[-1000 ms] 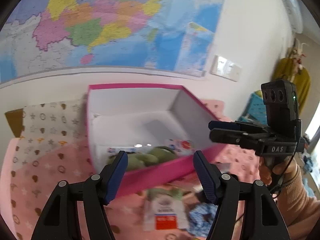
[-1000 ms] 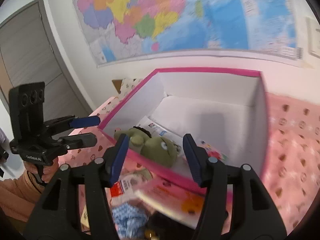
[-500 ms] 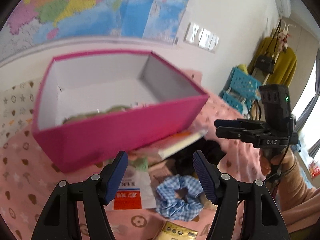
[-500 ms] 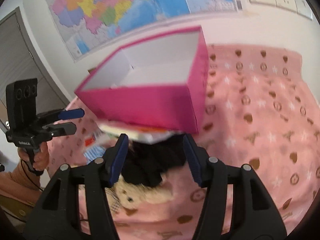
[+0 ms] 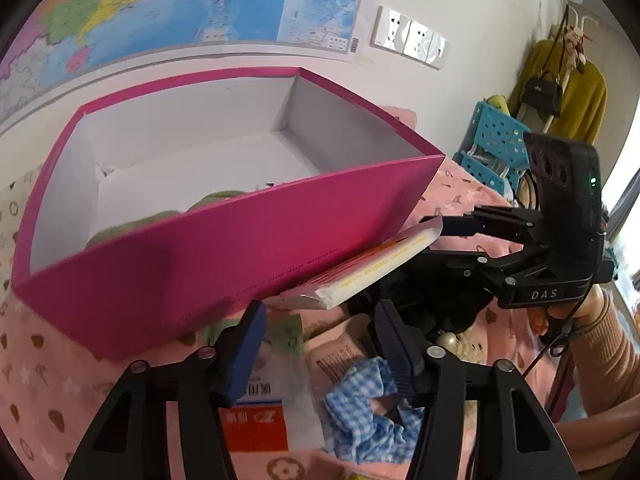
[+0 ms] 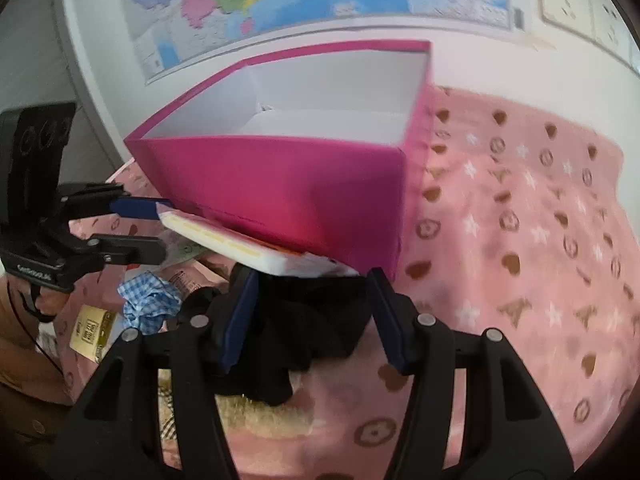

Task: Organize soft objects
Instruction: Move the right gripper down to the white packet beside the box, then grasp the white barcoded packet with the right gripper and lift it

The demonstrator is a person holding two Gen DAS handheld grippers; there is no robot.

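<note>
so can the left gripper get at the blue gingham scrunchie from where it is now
Probably yes. The scrunchie lies uncovered on the pink blanket, just under the right finger of the left gripper, whose jaws are closing with nothing between them; it would need to shift slightly right.

We hold a two-finger gripper in each hand, both pitched downward. Our left gripper (image 5: 318, 344) is closing its jaws; the blue pads (image 5: 244, 354) have a gap between them and press on nothing that we can make out. Our right gripper (image 6: 310, 316) keeps its jaws parted, its pads (image 6: 384, 316) not pressing on anything. Our right hand (image 5: 576, 312), in an orange sleeve (image 5: 608, 352), wraps its gripper's handle.
</note>
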